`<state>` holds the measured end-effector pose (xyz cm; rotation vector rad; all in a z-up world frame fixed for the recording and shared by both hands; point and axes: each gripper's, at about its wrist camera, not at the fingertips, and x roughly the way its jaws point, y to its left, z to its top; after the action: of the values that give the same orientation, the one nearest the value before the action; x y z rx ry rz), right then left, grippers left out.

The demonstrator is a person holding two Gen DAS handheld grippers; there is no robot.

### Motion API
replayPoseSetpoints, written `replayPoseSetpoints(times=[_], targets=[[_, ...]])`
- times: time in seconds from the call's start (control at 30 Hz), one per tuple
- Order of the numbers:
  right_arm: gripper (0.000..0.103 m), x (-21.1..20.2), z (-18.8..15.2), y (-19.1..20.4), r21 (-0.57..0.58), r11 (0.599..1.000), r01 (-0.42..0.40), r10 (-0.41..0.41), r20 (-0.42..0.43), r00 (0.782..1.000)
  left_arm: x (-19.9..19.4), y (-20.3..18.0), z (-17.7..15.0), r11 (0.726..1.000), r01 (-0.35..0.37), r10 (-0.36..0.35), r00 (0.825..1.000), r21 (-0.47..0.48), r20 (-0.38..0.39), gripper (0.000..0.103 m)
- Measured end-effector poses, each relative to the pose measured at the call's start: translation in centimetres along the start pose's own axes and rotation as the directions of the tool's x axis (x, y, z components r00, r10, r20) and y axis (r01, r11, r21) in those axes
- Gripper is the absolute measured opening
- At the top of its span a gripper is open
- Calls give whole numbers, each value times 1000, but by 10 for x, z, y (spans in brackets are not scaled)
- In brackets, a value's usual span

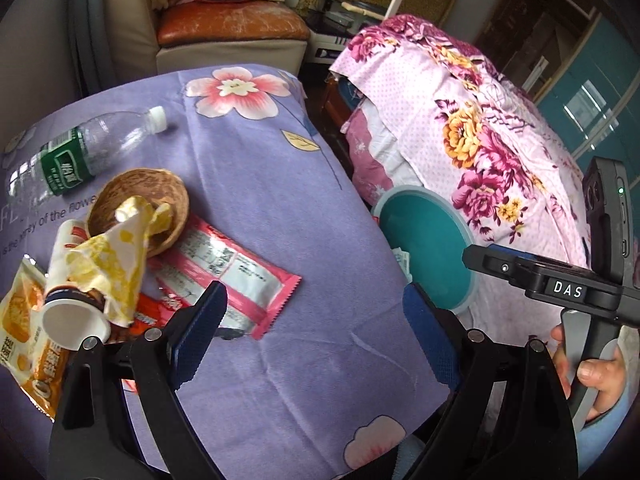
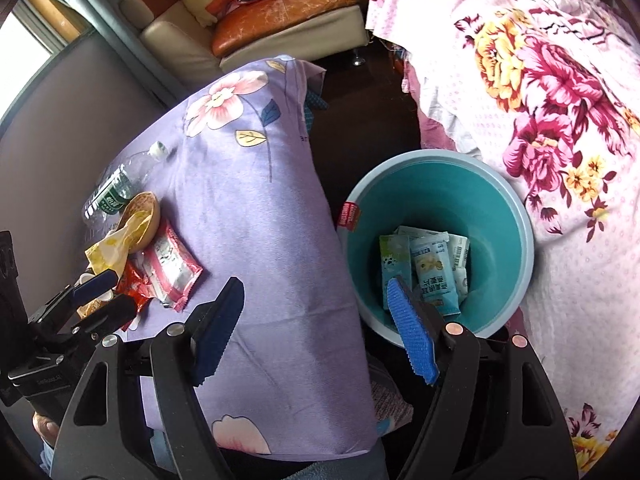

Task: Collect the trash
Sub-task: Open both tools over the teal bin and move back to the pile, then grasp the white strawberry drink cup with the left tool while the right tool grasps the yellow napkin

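Both pairs of fingers stand wide apart and hold nothing: our left gripper [image 1: 316,312] hangs over the purple floral cloth [image 1: 260,184] just right of the trash pile, and our right gripper [image 2: 316,320] straddles the cloth's edge, one finger [image 2: 412,336] over the teal bin [image 2: 516,216].

We see the trash bunched at the cloth's left side. A pink-and-white wrapper [image 1: 244,276] lies flat nearest our left finger [image 1: 200,332]. Partly over its upper end sits a brown coconut-shell bowl [image 1: 132,188], tilted, with a crumpled yellow wrapper [image 1: 116,256] spilling from it. A white paper cup [image 1: 72,316] lies on its side against that yellow wrapper, open mouth toward us, and an orange snack packet [image 1: 24,336] lies beside the cup at the far left. A red wrapper [image 2: 136,284] shows under the pile. Beyond the bowl lies a clear plastic bottle [image 1: 76,156] with a green label and white cap, on its side.

Our bin stands on the floor between the purple cloth and a bed with a pink floral cover [image 2: 540,100], touching or nearly touching both. Several light-blue sachets [image 2: 432,276] already lie at its bottom. Farther back stands a sofa with an orange cushion [image 1: 232,24].
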<state>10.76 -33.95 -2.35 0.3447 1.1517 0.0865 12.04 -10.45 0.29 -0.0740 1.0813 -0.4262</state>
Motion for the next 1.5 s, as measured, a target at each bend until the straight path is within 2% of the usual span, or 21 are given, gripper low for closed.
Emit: replayPoseSetpoints(times=[0.1, 0.23, 0.4, 0.53, 0.6, 0.73, 0.93, 1.13, 1.3, 1.37, 1.43, 1.5], targets=[[71, 4, 2, 25, -38, 999, -12, 11, -17, 1000, -27, 28, 0, 999, -12, 14, 998, -37, 61, 90], [70, 11, 3, 61, -95, 995, -26, 22, -42, 999, -50, 73, 0, 994, -40, 50, 993, -102, 105, 90], [71, 31, 8, 116, -200, 980, -11, -6, -84, 996, -63, 135, -8, 977, -89, 113, 987, -195, 117, 90], [70, 47, 18, 153, -245, 968, -50, 20, -121, 992, -61, 173, -17, 960, -113, 142, 985, -257, 98, 90], [70, 57, 22, 172, -279, 959, -58, 24, -124, 992, -58, 183, -21, 959, -115, 141, 986, -259, 86, 90], [59, 76, 31, 206, -312, 946, -87, 37, -164, 986, -48, 189, -25, 967, -113, 129, 990, -227, 58, 90], [59, 111, 50, 244, -300, 942, -147, 67, -259, 963, -37, 202, -31, 969, -107, 118, 992, -224, 35, 90], [59, 149, 56, 260, -279, 947, -158, 54, -346, 936, -35, 218, -36, 963, -86, 95, 995, -254, 27, 90], [59, 173, 50, 257, -250, 956, -155, 45, -398, 916, -33, 223, -38, 963, -74, 82, 996, -261, 19, 90], [53, 177, 46, 258, -254, 951, -176, 61, -404, 913, -32, 222, -38, 963, -73, 80, 997, -258, 16, 90], [15, 179, 43, 259, -251, 948, -198, 80, -415, 907, -31, 219, -36, 965, -73, 79, 997, -253, 13, 90], [12, 174, 40, 262, -276, 941, -198, 79, -389, 918, -31, 215, -34, 967, -73, 78, 997, -244, 12, 90]])
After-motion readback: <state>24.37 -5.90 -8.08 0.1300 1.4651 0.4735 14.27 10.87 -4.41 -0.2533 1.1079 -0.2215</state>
